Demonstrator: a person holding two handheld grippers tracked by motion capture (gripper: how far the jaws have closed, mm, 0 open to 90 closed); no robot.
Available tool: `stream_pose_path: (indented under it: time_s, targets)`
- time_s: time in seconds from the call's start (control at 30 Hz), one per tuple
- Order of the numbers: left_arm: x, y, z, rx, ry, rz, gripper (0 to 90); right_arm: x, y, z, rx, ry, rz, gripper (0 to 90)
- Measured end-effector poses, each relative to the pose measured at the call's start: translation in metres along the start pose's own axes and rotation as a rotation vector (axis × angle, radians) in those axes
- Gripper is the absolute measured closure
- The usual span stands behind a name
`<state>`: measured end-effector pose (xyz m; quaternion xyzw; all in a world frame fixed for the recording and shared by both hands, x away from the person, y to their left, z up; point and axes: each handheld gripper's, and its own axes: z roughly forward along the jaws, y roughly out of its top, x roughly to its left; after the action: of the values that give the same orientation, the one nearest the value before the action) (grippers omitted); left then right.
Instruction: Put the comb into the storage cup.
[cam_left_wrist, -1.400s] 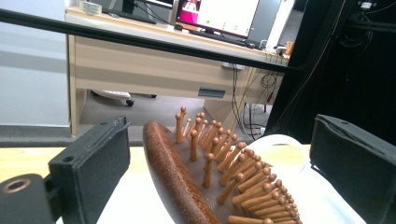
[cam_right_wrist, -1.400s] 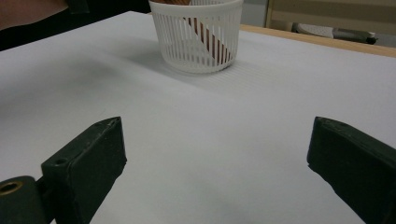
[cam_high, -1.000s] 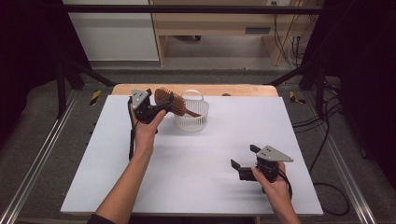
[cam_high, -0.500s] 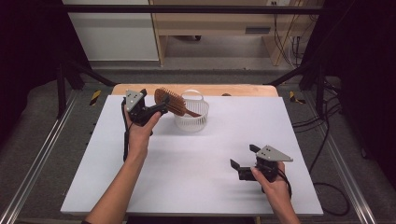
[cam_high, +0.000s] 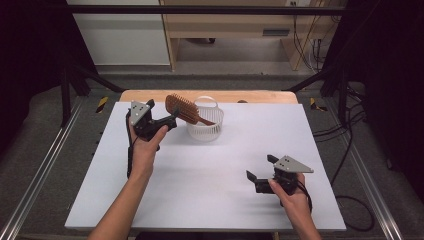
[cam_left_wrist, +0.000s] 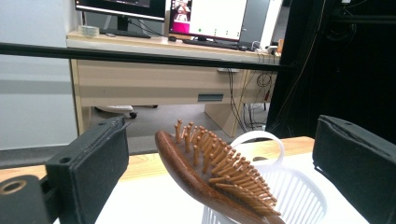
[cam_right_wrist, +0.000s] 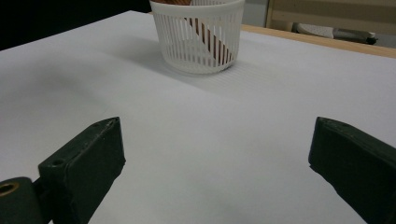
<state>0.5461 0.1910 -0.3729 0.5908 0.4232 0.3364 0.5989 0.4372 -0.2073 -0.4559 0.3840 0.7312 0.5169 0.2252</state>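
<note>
Wooden hairbrush (cam_high: 183, 108) propped handle-down in white basket (cam_high: 206, 129), head overhanging rim. Left gripper (cam_high: 167, 122) spread wide, empty, beside brush head. Right gripper (cam_high: 260, 175) likewise unclenched, idle. Best retreat straight back, avoiding tipping basket.

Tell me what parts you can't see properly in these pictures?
- Hairbrush handle: left gripper view, cut off by the bottom edge; right gripper view, half hidden behind the basket slats.
- Basket top: right gripper view, cut off by the top edge.
- Right hand-held gripper jaw tips: high view, too small and dark.
- Dark spot on the wooden edge: high view, too small.
</note>
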Motion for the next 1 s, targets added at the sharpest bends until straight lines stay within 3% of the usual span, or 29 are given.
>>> stream_pose_path:
  time_s: [0.53, 0.73, 1.0]
  targets:
    - [-0.003, -0.001, -0.024, 0.026, -0.025, 0.025, 2.9, 0.001, 0.000, 0.001, 0.003, 0.006, -0.003, 3.7]
    - [0.000, 0.002, -0.032, 0.053, -0.034, 0.022, 2.7, -0.001, 0.000, -0.002, -0.005, 0.000, 0.004, 3.7]
    - [0.009, 0.010, -0.052, 0.043, -0.029, 0.031, 2.7, 0.002, 0.001, 0.002, 0.001, 0.003, 0.001, 3.6]
